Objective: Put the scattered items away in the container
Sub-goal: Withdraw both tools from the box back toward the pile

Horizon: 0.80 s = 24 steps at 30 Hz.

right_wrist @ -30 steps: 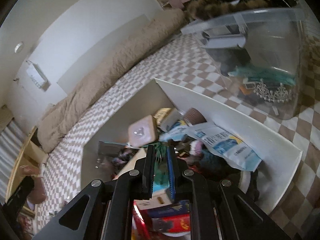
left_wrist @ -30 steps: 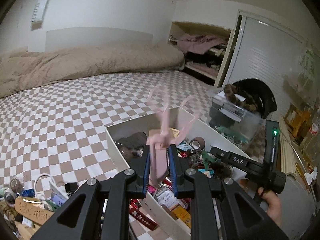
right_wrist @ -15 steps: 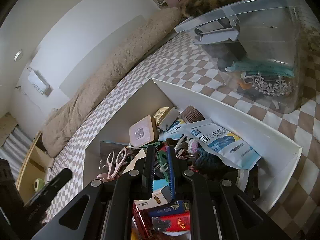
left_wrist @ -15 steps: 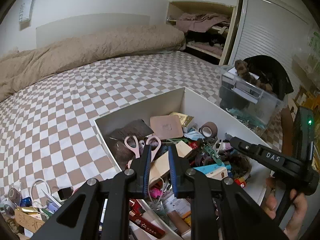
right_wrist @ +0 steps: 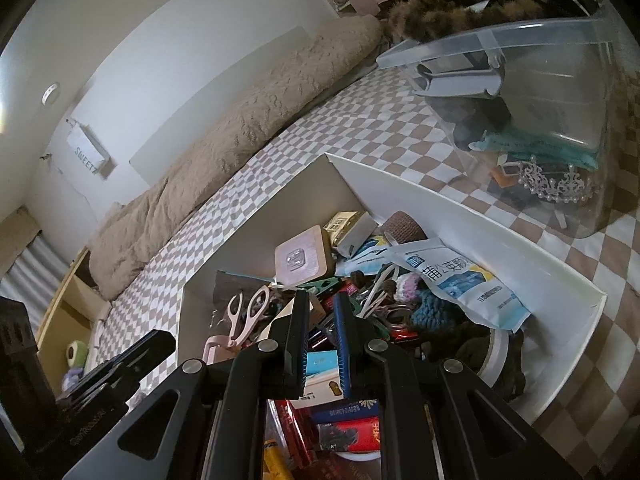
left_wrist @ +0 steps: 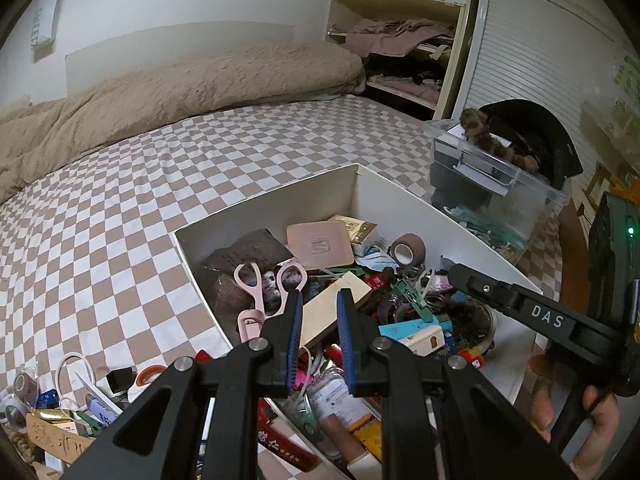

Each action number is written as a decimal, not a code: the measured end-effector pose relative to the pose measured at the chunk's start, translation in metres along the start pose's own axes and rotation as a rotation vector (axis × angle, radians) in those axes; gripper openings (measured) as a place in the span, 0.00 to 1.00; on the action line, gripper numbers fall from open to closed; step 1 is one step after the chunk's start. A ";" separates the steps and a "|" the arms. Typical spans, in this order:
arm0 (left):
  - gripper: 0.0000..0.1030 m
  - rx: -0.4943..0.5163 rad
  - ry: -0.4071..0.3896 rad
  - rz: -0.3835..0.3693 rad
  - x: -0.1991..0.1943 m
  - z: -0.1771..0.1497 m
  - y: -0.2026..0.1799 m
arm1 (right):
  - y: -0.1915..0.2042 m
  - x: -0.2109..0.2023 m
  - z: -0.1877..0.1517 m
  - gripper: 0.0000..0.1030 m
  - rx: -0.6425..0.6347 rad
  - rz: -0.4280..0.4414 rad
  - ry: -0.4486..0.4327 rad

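Now both grippers hang empty, jaws narrow: left gripper (left_wrist: 318, 300), right gripper (right_wrist: 322, 306). Pink scissors (left_wrist: 266, 284) lie by the container's (left_wrist: 264, 200) left wall; light, rigid, likely slippery, best pinched across the handles.

The pink scissors (left_wrist: 266, 294) left the left hand-held gripper (left_wrist: 318, 312), now lying in the white box (left_wrist: 276, 196).
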<state>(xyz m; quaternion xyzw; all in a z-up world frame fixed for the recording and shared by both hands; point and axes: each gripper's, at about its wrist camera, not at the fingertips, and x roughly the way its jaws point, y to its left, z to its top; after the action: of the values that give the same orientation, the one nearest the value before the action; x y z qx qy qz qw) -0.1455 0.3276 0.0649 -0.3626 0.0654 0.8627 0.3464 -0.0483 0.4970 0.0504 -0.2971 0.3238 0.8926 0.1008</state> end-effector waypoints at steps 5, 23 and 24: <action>0.18 0.008 -0.002 0.001 -0.004 -0.001 -0.001 | 0.001 -0.001 0.000 0.12 -0.006 -0.006 0.000; 1.00 0.060 -0.027 0.047 -0.015 -0.006 -0.007 | 0.007 -0.009 0.000 0.12 -0.055 -0.092 -0.022; 1.00 0.062 -0.020 0.044 -0.015 -0.006 -0.007 | 0.007 -0.011 0.001 0.13 -0.056 -0.094 -0.027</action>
<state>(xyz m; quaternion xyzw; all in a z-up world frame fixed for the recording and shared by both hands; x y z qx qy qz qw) -0.1304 0.3222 0.0711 -0.3414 0.0964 0.8714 0.3388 -0.0424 0.4923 0.0606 -0.3024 0.2832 0.8995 0.1385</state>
